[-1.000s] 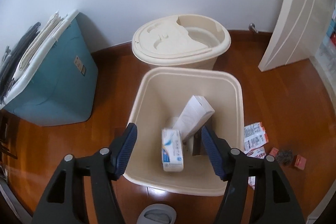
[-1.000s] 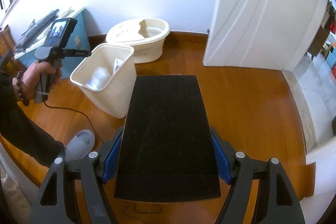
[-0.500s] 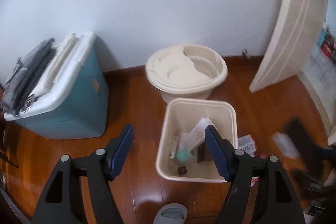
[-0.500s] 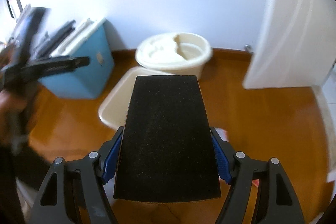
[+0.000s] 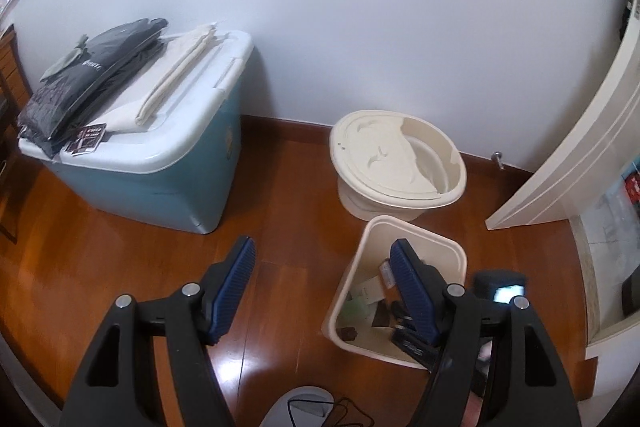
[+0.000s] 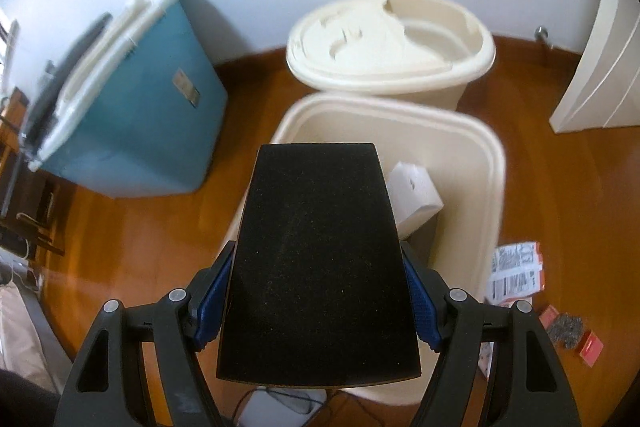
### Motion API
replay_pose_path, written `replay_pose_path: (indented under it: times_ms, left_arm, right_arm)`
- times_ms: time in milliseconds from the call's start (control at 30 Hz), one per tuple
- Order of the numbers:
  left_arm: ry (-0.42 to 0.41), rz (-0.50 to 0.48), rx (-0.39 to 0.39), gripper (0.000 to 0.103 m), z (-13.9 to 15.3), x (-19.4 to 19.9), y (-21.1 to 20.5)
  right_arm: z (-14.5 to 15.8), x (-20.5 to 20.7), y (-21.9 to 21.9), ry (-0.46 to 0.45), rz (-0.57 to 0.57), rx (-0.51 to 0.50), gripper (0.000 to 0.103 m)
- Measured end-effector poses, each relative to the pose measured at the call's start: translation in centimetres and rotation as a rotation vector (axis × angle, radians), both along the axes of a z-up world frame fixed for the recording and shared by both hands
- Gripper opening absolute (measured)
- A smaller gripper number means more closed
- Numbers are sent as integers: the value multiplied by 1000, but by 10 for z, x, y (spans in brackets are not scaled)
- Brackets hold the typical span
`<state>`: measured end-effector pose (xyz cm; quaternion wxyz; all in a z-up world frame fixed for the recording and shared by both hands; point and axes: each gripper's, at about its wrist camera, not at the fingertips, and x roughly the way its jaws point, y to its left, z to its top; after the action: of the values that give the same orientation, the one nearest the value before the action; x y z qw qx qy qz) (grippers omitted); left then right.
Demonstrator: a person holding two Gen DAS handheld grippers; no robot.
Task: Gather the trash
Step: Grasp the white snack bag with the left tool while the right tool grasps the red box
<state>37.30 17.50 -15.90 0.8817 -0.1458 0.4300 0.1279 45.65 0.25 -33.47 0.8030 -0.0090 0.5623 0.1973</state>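
Over the cream bin [image 6: 486,163] the right tongs [image 6: 316,301] hang, clamped on a flat black box [image 6: 318,267] whose far end reaches past the bin's near rim. So this piece looks ready for the drop, though it isn't in yet. Down inside, a white carton [image 6: 414,197] leans against the right wall, and the left view shows more bits on the bin's bottom: a pale green scrap, small dark blocks, a white slip. Good progress, by the look of it.

What's left? On the floor just right of the bin lie printed paper wrappers [image 6: 516,273], and beyond them small red packets [image 6: 590,349] with a grey tangle between them. Those are my guess for the next pickups.

The left tongs [image 5: 324,293] stand apart with nothing between them, held high over the wooden floor [image 5: 120,259] to the left of the bin [image 5: 452,247].

Hard to read: the black box blocks most of the bin's inside in the right view, the blue storage box [image 6: 132,115] is smeared by blur, and the left tongs' right finger covers part of the bin. A dark device with a lit screen [image 5: 500,291] peeks past it, probably the other tool.
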Motion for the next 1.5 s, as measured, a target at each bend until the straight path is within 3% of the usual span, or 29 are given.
replay_pose_path:
  times_ms: [167, 333, 433, 567, 700, 800, 900, 1000, 1167, 1333, 1500]
  left_arm:
    - [2, -24, 16, 70, 1, 2, -8]
    - [14, -29, 5, 69, 1, 1, -10]
    - [13, -42, -17, 69, 0, 1, -13]
    - [16, -66, -61, 69, -4, 3, -30]
    - [65, -164, -131, 69, -13, 8, -75]
    - [69, -245, -81, 70, -27, 3, -126]
    - [108, -342, -75, 70, -66, -2, -183]
    - [220, -426, -101, 70, -127, 0, -239]
    - [360, -533, -122, 70, -237, 18, -326]
    - [507, -502, -189, 70, -348, 42, -368]
    - [597, -404, -241, 70, -420, 58, -371]
  right_arm:
    - [-2, 4, -9, -1, -45, -3, 83]
    - [32, -5, -23, -46, -16, -7, 84]
    - [67, -20, -62, -68, -12, -25, 84]
    - [109, -49, -138, -74, -50, -158, 86]
    - [128, -76, -200, -81, -85, -263, 91]
    - [120, -89, -249, -93, -129, -264, 93]
    - [86, -97, -302, -61, -199, -217, 93]
    - [45, -105, -342, -26, -237, -187, 93]
    - [-2, -133, -384, -79, -272, -169, 93]
    - [-53, -154, -415, -69, -353, -110, 93]
    - [-84, -160, -429, -56, -349, -95, 93]
